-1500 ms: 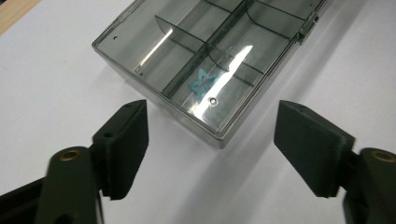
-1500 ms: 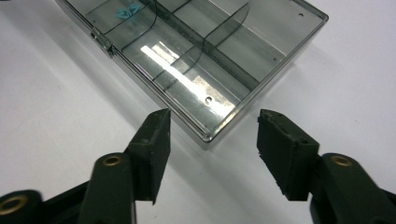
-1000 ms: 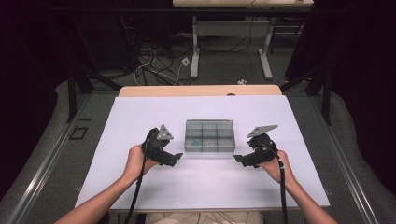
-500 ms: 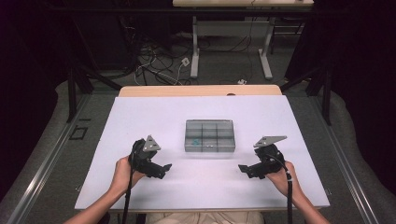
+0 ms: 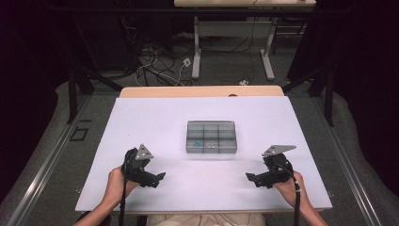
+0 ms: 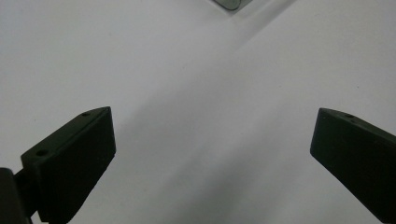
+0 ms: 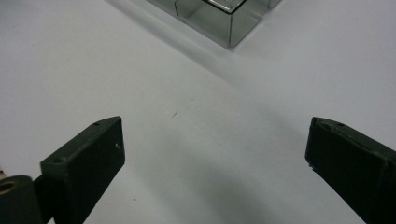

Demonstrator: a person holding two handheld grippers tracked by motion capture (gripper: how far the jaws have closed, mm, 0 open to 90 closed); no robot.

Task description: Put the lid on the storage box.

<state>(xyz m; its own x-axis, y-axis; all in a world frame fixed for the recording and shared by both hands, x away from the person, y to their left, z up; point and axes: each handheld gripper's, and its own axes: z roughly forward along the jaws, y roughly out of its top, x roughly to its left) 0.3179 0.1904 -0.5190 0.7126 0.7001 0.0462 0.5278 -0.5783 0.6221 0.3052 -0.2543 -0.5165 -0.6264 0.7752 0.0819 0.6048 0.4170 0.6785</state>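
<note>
A clear plastic box (image 5: 210, 137) with several compartments stands at the middle of the white table (image 5: 141, 122); something small and bluish lies in its front left part. My left gripper (image 5: 159, 178) is held low over the table, front left of the box and apart from it, pointing right. My right gripper (image 5: 250, 178) mirrors it at the front right, pointing left. Both have just been opening, and both are open with nothing between the jaws. In the left gripper view my left gripper (image 6: 213, 112) frames bare table, with a box corner (image 6: 229, 3) at the top. Beyond my right gripper (image 7: 215, 120) stands the box (image 7: 219, 18).
Cables (image 5: 124, 197) trail from both grippers toward the table's front edge. A wooden tabletop strip (image 5: 202, 92) lies behind the white surface. On the dark floor beyond are loose cables (image 5: 155, 66) and the white legs of a desk (image 5: 195, 52).
Both hands have drawn back from the box's sides toward the front of the table, and a little outward. Both pairs of jaws stand slightly wider.
</note>
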